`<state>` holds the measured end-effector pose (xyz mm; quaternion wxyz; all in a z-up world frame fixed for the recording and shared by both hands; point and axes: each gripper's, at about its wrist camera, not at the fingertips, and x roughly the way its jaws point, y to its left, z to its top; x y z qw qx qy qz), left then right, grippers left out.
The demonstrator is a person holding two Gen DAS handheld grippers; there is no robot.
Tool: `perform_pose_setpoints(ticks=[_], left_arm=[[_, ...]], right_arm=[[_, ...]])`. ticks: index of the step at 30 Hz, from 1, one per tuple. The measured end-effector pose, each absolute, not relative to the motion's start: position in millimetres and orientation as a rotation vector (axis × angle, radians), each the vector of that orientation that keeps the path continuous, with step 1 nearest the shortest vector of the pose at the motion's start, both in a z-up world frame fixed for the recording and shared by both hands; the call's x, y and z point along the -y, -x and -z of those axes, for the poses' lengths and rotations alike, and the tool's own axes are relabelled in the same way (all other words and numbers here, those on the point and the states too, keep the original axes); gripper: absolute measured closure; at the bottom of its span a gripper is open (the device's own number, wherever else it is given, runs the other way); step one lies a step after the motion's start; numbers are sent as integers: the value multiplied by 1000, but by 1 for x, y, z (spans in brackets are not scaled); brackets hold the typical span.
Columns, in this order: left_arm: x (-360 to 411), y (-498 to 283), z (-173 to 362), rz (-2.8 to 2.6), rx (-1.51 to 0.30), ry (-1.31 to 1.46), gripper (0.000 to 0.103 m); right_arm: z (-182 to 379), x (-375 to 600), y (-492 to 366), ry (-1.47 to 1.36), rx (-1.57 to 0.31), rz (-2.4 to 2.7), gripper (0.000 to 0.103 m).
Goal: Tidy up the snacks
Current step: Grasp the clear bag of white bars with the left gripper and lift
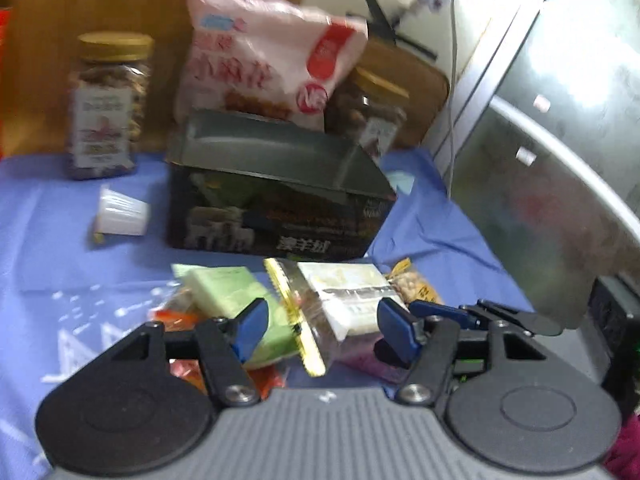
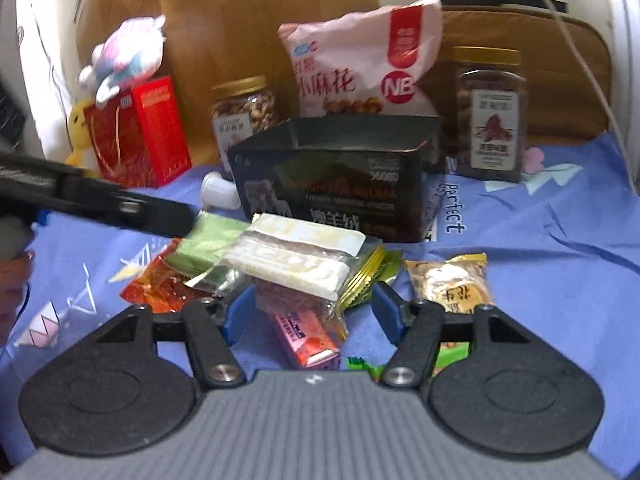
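- The left gripper has its blue pads spread on either side of a clear-wrapped white and brown wafer bar with a gold crimped edge; whether the pads actually press it is hard to tell through the blur, and I read them as not clamped.
- The right gripper is likewise spread, straddling a pink and orange snack packet that lies between its pads without clear contact.
- Both sit over a loose heap of small snacks near the front of the blue printed bedsheet: a pale green packet, an orange-red foil wrapper, and a yellow round-biscuit packet lying apart to the right.
- Just behind the heap stands an open dark cardboard box, empty as far as can be seen.
- Behind it lean a large pink snack bag and two gold-lidded clear nut jars; a red carton stands at the far left.
- Step in hand, as I judge it: picking packets from the heap. The next move calls for closing squarely on one packet only, then lifting it clear over the box rim.
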<state>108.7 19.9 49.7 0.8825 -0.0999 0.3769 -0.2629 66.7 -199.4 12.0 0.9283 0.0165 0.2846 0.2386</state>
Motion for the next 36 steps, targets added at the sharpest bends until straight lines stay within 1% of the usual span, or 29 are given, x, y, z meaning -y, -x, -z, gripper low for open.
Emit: perform_pose_setpoints(ticks=[4,5,6,7,10,13,18,23,26,27,28,29,30,31,32,34,36], left_arm=[[-5,-125,-33,559,-837,205,42],[-2,-126,-29,564,-847,207,43],[0,-126,-26,568,-856,210,46],[3,-124,-24,567,-860,206,51],[4,-110,-28,566,-836,188,57],[-1,-92,-34,568,-834,199,57],[-19,-39,-38,578,-806,192,57],[-42,8,-24,565,-857,175,57],[-52,28,-18,556,-869,163,57],[-57,32,-18,553,-863,167,55],[-62,35,-19,552,-856,181,51],[-68,35,-20,546,-848,201,45],[-73,33,-21,536,-842,221,42],[-78,31,-22,525,-842,245,38],[-82,28,-21,522,-847,271,38],[-85,20,-17,543,-873,318,38],[-77,13,-11,558,-907,337,41]], right_arm=[[-8,198,-79,-14,-617,-520,35],[-6,198,-80,-11,-618,-523,35],[-6,197,-81,-6,-618,-529,37],[-5,196,-81,-2,-618,-542,44],[-8,191,-69,29,-575,-530,48],[-13,189,-52,60,-542,-529,52],[-18,184,-9,50,-528,-589,52],[-4,172,30,40,-588,-687,52],[4,164,44,43,-612,-723,50],[5,162,47,43,-615,-729,46],[5,161,49,43,-612,-729,37],[3,162,49,45,-600,-717,33],[3,162,50,55,-588,-699,26],[4,163,49,72,-580,-677,25],[4,163,47,94,-581,-659,25],[9,164,45,106,-590,-651,25],[13,162,40,113,-610,-658,26]])
